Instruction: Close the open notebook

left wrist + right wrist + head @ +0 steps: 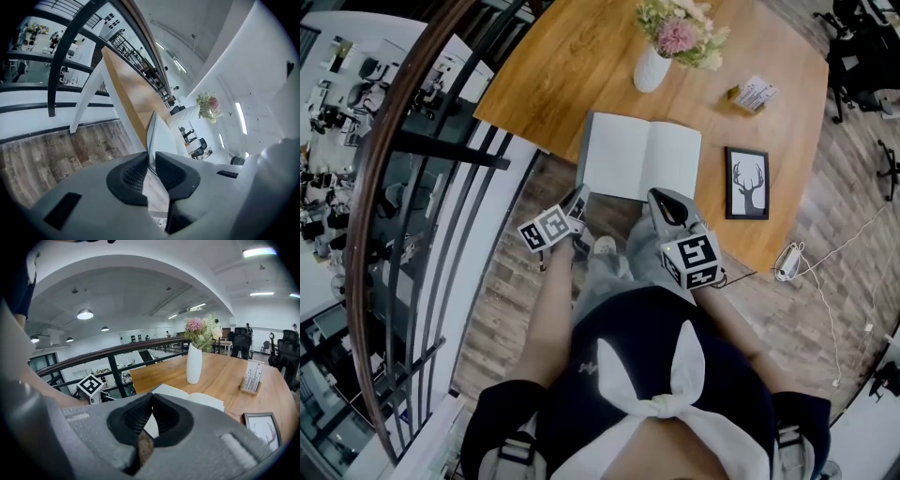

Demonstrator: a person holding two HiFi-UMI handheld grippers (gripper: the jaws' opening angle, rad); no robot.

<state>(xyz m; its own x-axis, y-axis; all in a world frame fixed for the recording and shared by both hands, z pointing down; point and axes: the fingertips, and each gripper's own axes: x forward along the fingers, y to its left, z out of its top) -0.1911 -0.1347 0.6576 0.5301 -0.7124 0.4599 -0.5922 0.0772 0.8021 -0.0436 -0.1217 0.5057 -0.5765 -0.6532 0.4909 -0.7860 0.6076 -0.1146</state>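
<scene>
Left gripper set at left near corner of notebook; jaws pinched on thin left edge of notebook. Notebook laid open and flat on table, close to front edge. Right gripper pressed together, nothing held, tips at near edge of notebook.

Risks judged:
- single leaf caught, cover left behind or leaf torn
- notebook dragged off table if pulled rather than swung over

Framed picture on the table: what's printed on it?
The framed picture shows a black antlered deer head on white; head view best.
</scene>
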